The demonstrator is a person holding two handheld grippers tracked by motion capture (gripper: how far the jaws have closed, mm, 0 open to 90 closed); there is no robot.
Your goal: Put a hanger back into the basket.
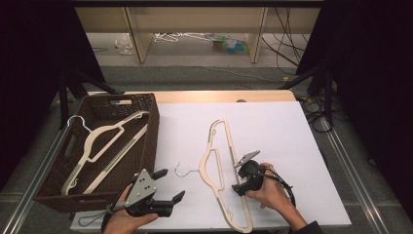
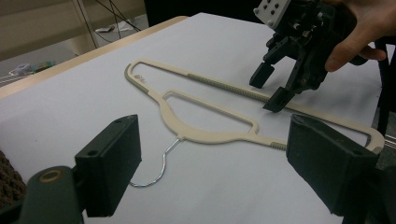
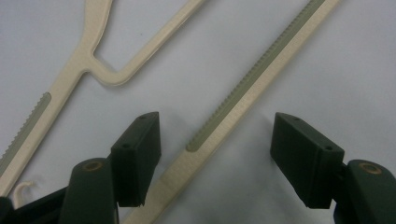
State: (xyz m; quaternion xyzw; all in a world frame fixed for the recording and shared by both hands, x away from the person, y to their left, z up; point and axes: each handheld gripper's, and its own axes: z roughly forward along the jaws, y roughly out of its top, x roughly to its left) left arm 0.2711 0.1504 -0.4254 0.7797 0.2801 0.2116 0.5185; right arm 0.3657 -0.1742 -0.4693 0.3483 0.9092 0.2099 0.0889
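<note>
- My right gripper (image 1: 242, 176) is poised over the cream hanger (image 1: 214, 161) lying flat on the white table (image 1: 272, 126), jaws apart with the ribbed bottom bar (image 3: 254, 77) between them, not yet pinched.
- My left gripper (image 1: 171, 184) waits near the table's front edge, jaws wide open on nothing.
- Risk: the bar is thin and lies flat, so my pads may hit the table first and skate off it.
- Risk: gripped off-centre, the hanger may swing, and its wire hook (image 1: 182, 169) could catch.
- Room: open table beyond; the brown basket (image 1: 148, 141), holding another hanger (image 1: 104, 144), sits left, its wall to clear.
</note>
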